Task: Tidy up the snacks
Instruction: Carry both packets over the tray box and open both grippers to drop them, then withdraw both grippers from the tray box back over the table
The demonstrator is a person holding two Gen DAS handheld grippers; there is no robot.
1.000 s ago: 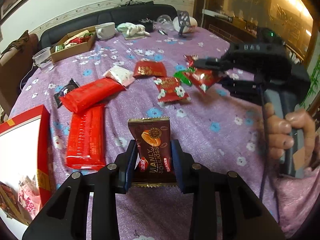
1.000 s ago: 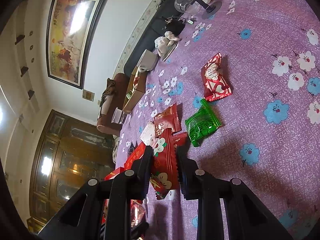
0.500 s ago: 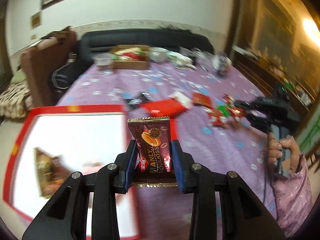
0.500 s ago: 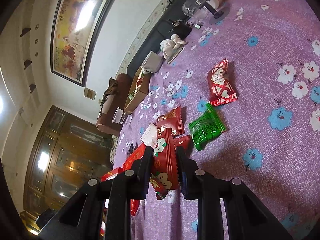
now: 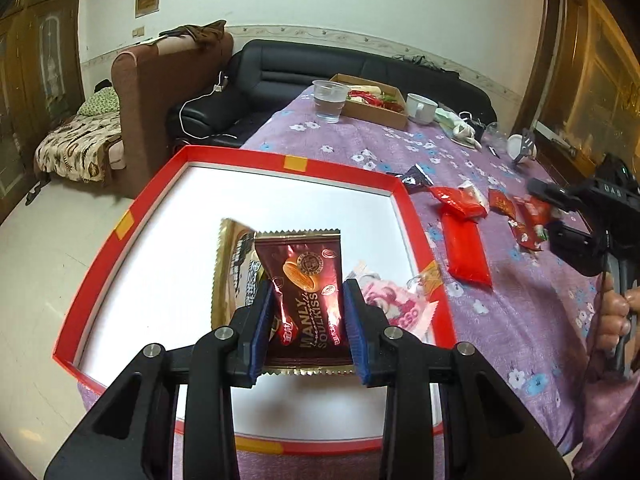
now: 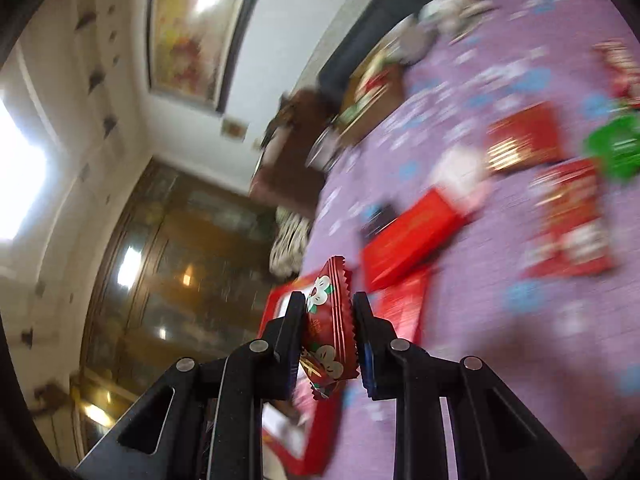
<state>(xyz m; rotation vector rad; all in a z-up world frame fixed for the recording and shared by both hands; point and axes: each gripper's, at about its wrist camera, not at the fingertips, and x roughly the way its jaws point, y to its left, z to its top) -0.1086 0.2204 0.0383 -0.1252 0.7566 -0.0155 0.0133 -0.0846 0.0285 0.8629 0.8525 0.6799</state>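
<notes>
My left gripper point(image 5: 308, 300) is shut on a dark red "Manly Soulkiss" snack packet point(image 5: 306, 280) and holds it above the red-rimmed white box point(image 5: 294, 162). A gold packet point(image 5: 234, 264) and a pink packet point(image 5: 392, 304) lie in the box. My right gripper point(image 6: 329, 324) is shut on a red packet with white flowers point(image 6: 328, 320), held above the purple cloth near the box's corner point(image 6: 280, 300). The right gripper also shows in the left wrist view point(image 5: 538, 210). Its own view is motion-blurred.
Loose snacks lie on the purple flowered cloth: two long red packs point(image 5: 466, 250), small red packets point(image 5: 500, 200), a black packet point(image 5: 416, 178), a green one point(image 6: 616, 148). At the far end stand a plastic cup point(image 5: 328, 100), a cardboard box point(image 5: 376, 100) and a white mug point(image 5: 420, 107).
My left gripper has swung left with its packet, from over the loose snacks to above the box. My right gripper has moved left toward the box with its packet.
</notes>
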